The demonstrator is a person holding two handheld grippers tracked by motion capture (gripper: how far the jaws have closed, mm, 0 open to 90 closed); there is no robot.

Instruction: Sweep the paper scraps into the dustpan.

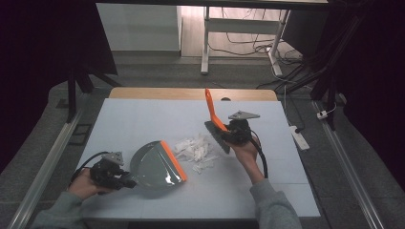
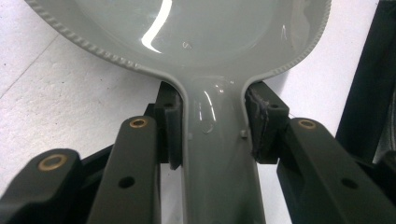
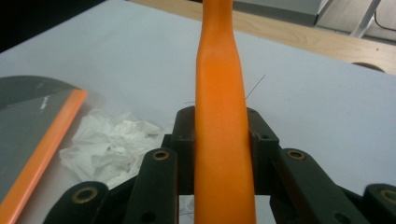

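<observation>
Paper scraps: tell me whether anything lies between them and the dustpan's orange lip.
Nothing visible does. The paper scraps lie on the table right beside the orange lip of the dustpan, with the brush on their far side.

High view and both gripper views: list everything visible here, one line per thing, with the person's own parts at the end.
dustpan: one, grey with an orange front lip, on the table's near left, handle clamped in the left hand-held gripper.
brush: one, orange handle and dark head, held tilted above the table in the right hand-held gripper.
paper scraps: one loose pile, white, on the table between dustpan lip and brush.
table: one, white top with a wooden far edge.
power strip: one, white, on the floor right of the table.
left hand-held gripper: black, shut on the dustpan handle.
right hand-held gripper: black, shut on the brush handle.
sleeves: two, grey, bottom edge.
</observation>
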